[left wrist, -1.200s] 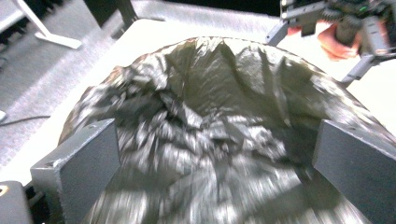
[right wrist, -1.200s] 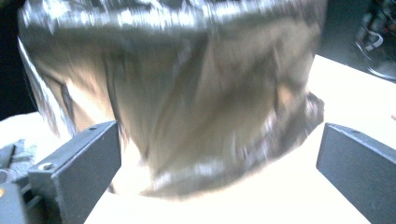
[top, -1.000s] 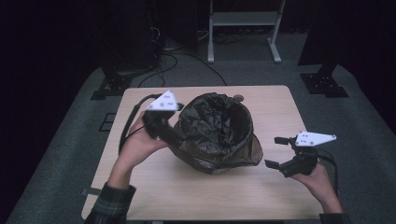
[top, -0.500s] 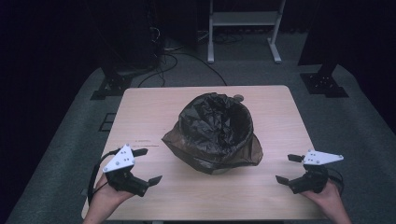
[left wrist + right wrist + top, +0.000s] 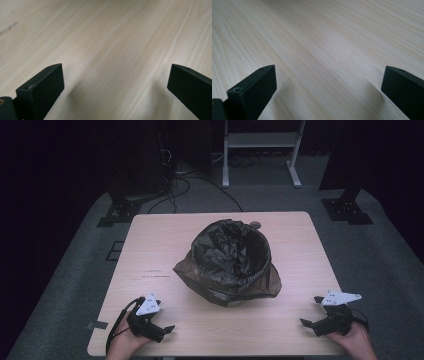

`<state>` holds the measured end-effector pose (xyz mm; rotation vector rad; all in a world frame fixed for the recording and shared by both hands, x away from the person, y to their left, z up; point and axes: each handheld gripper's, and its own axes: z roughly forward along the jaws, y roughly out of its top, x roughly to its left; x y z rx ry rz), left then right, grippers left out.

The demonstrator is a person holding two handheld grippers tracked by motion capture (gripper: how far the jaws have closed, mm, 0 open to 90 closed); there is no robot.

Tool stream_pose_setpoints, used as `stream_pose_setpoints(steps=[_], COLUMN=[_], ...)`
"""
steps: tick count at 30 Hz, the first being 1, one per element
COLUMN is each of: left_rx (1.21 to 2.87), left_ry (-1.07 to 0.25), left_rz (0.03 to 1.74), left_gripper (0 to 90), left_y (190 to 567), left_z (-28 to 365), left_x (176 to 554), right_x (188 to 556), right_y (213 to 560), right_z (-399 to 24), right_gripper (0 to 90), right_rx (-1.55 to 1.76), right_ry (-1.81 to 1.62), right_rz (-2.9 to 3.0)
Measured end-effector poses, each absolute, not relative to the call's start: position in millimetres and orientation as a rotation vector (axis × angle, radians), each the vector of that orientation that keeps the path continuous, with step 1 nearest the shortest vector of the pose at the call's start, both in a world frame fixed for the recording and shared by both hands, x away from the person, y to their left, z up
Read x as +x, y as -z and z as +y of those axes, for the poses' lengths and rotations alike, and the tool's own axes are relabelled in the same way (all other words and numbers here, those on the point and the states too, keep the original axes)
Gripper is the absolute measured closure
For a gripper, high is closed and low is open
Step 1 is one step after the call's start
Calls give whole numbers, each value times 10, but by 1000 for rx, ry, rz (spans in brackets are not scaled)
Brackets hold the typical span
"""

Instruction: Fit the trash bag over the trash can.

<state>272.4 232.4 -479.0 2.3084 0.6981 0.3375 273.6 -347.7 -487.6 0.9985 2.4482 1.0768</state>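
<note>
Standing upright mouth-up, bag-lined bin [image 5: 231,257]; left tool [image 5: 161,330], right tool [image 5: 312,312] both spread wide.

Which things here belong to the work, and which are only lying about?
For the work: bin with black bag; left hand-held gripper, open; right hand-held gripper, open; table.
Lying about: white stand; floor cables.

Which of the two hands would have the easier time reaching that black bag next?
Probably the left gripper: it sits a little nearer the bag's spread skirt than the right gripper does. Both stand open and empty over bare table, so it's close.
</note>
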Motion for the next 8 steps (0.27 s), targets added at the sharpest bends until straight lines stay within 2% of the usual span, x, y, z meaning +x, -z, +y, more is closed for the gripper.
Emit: stream_pose_setpoints(steps=[8], left_rx=[2260], left_ry=[-317], left_rz=[714], left_gripper=[0], left_y=[4836], left_z=[2384], left_x=[2738], right_x=[2744], right_y=[4888], right_z=[-3451], right_gripper=[0], right_rx=[1012], right_ry=[-1031], right_rz=[2460])
